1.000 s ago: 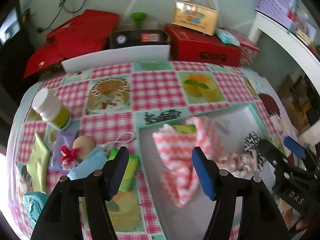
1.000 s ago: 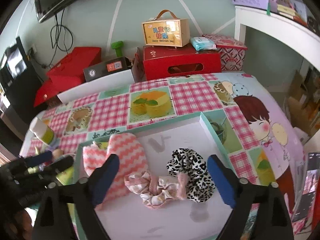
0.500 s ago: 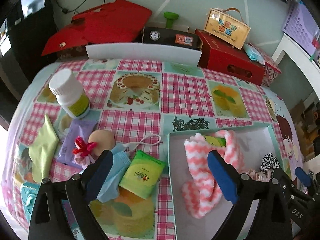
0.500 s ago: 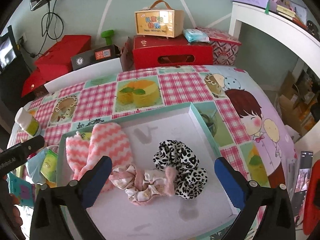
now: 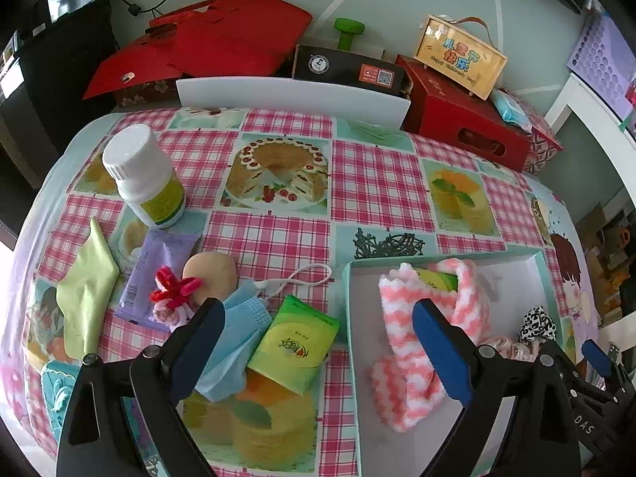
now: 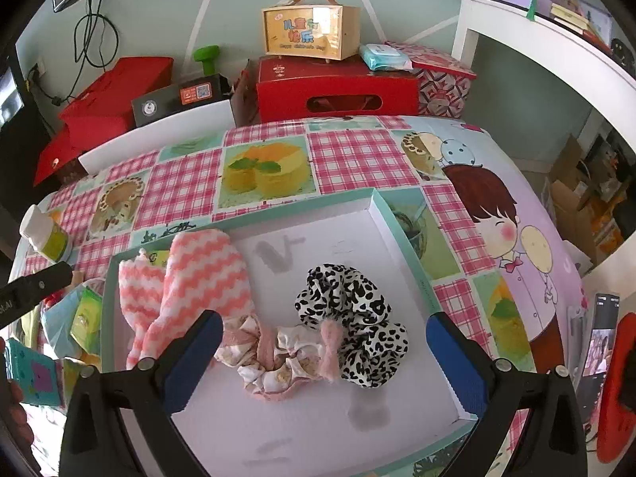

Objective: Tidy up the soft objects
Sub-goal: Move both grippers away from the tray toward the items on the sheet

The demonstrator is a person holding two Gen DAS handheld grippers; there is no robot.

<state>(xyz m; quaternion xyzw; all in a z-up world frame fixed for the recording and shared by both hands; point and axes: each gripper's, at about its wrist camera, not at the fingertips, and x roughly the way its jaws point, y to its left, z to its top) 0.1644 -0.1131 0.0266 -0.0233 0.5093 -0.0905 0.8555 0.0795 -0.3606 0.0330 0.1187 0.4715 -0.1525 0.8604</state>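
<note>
The left gripper (image 5: 318,342) hangs with its jaws wide apart and nothing between them; they have just been opening. Below it a green packet (image 5: 296,344) lies on the table (image 5: 377,183) against the tray's (image 5: 349,318) left edge. The right gripper (image 6: 324,351) has likewise been spreading and stands wide and empty above the tray.

Only the left view shows the clutter left of the tray: a blue mask (image 5: 234,342) touching the packet, a red bow (image 5: 173,286), a tan sponge (image 5: 212,272), a purple sachet (image 5: 153,274), a green cloth (image 5: 85,294) near the table's left edge, and a white bottle (image 5: 145,177) upright towards the far left corner. There, the pink sock (image 5: 421,342) fills the tray's left side, with a green tag tucked in its fold.

The right view shows the tray's floor in full: the sock (image 6: 194,282) at the left, a floral scrunchie (image 6: 274,357) near the front middle, and a leopard scrunchie (image 6: 353,318) touching it on the right. The left view catches only slivers of the two scrunchies. The right view also shows a phone (image 6: 602,338) by the table's right edge.
</note>
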